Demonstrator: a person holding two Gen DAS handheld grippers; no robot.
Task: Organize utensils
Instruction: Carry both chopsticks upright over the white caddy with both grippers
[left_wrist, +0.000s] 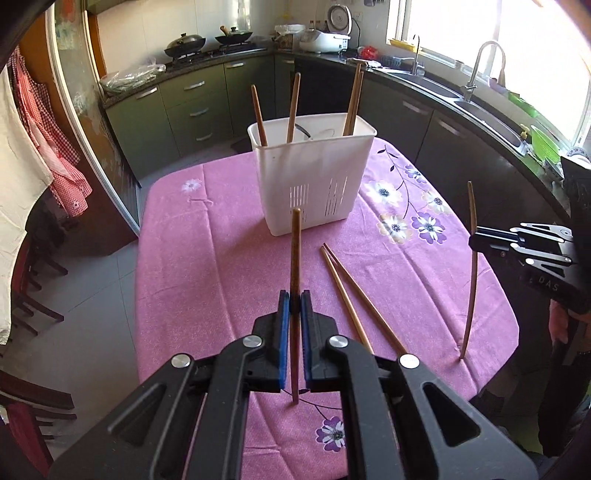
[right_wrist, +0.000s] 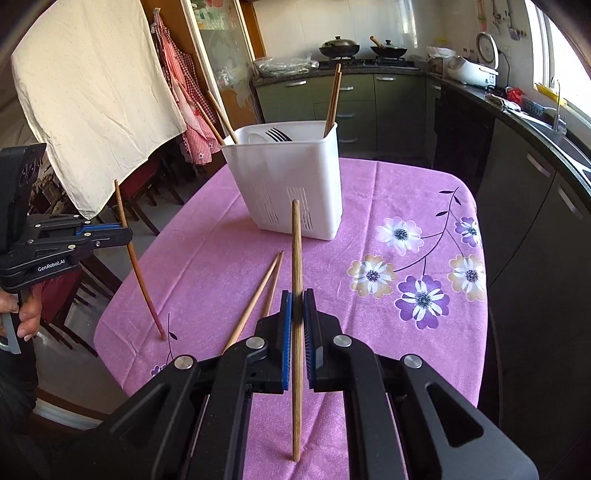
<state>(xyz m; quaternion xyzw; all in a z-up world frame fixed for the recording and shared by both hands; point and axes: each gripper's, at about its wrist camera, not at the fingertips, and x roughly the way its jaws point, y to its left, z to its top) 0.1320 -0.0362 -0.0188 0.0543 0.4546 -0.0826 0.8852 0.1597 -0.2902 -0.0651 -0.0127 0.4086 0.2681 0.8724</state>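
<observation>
My left gripper (left_wrist: 294, 304) is shut on a dark wooden chopstick (left_wrist: 294, 258), held upright with its tip on the pink tablecloth. My right gripper (right_wrist: 297, 304) is shut on a lighter wooden chopstick (right_wrist: 296, 251), also upright, tip on the cloth. Each gripper shows in the other's view: the right gripper (left_wrist: 476, 240) at the right, the left gripper (right_wrist: 127, 236) at the left. Two loose chopsticks (left_wrist: 351, 295) lie crossed on the cloth between them, also in the right wrist view (right_wrist: 258, 295). A white utensil holder (left_wrist: 314, 173) stands behind, holding several chopsticks and a fork (right_wrist: 279, 134).
The table (left_wrist: 192, 236) has a pink flowered cloth and rounded edges. Dark chairs (left_wrist: 29, 288) stand at its left side. Kitchen counters with a sink (left_wrist: 480, 99), a stove with pans (left_wrist: 184, 44) and a rice cooker (left_wrist: 325, 38) run behind. A cream cloth (right_wrist: 92, 92) hangs nearby.
</observation>
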